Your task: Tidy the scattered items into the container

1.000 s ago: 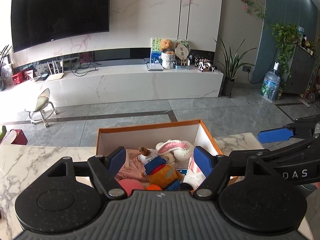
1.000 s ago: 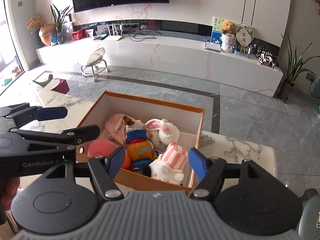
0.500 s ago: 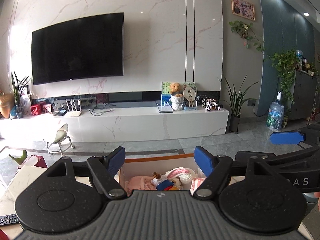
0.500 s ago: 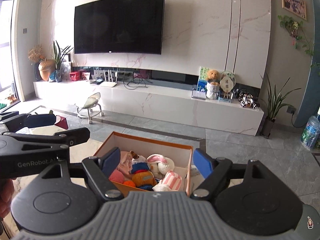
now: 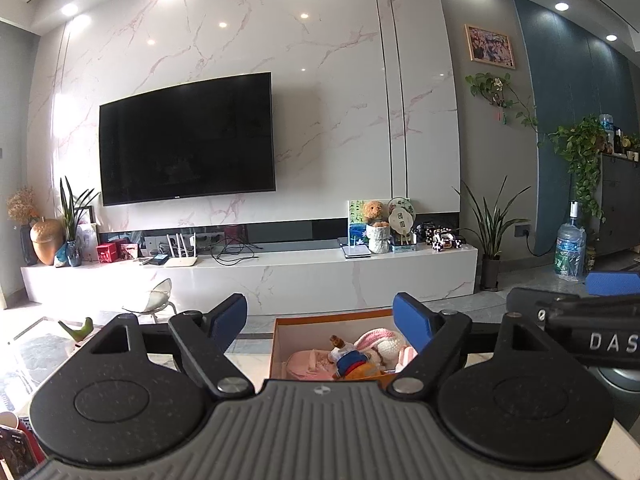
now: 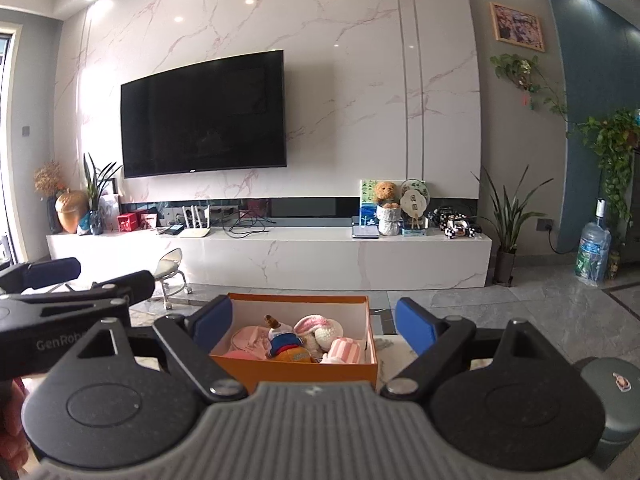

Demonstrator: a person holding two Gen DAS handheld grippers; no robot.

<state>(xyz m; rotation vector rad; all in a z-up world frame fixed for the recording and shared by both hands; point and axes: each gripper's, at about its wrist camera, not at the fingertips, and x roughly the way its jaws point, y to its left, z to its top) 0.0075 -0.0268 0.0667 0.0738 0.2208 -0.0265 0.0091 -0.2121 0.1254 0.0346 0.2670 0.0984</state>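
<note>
An orange cardboard box (image 6: 296,368) with a white inside stands on the marble table and holds several soft toys: a pink pouch (image 6: 246,338), a blue and orange doll (image 6: 286,346), a pink-eared knitted bunny (image 6: 320,328) and a pink striped toy (image 6: 344,352). The box also shows in the left wrist view (image 5: 276,344). My left gripper (image 5: 322,316) is open and empty, held back from and above the box. My right gripper (image 6: 312,318) is open and empty, also short of the box. Each gripper shows at the side of the other's view.
The marble table (image 6: 386,344) carries the box. Beyond it are a white TV bench (image 6: 280,252), a wall TV (image 6: 204,116), a small chair (image 6: 170,268), potted plants (image 6: 508,232) and a water bottle (image 6: 594,248) on the grey floor. A green round thing (image 6: 608,396) sits at lower right.
Both grippers have tilted up and drawn back from the box. The box now sits low and small in both views and the room wall fills the frames. Both stay open and empty.
</note>
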